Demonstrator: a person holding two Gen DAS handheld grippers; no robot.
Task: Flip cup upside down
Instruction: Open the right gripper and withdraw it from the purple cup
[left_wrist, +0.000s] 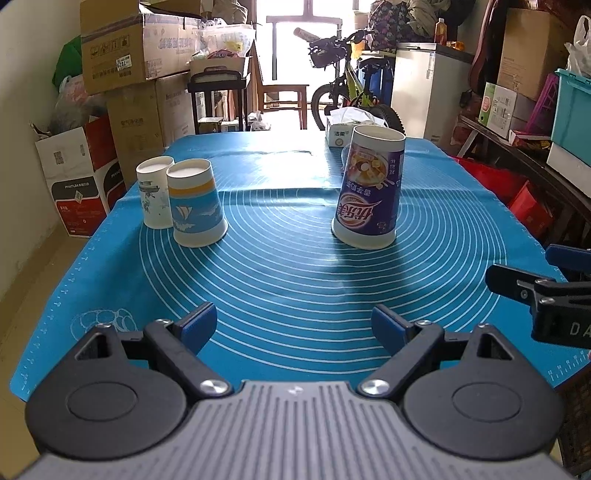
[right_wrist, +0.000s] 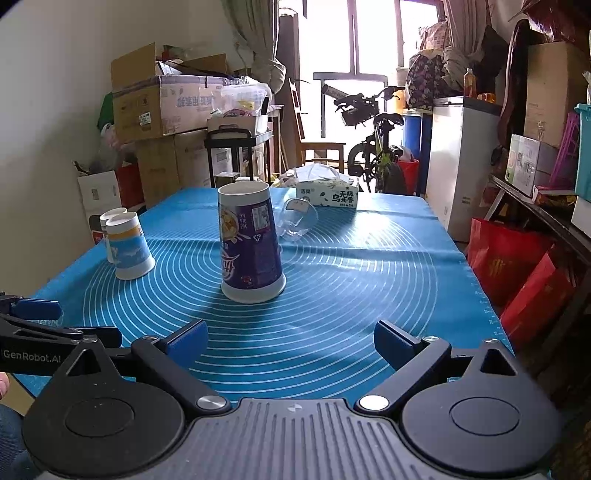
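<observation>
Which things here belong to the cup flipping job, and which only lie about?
Job: purple milk tea cup, blue sailboat paper cup, white paper cup, clear plastic cup lying on its side.

Lying about: tissue box, blue mat, bicycle, cardboard boxes.

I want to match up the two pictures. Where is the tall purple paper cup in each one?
Left wrist view: the tall purple paper cup stands upside down on the blue mat, right of centre.
Right wrist view: the same cup stands left of centre, ahead of the open right gripper.
Shared landmark: the white tissue box lies beyond the cup at the table's far end.
</observation>
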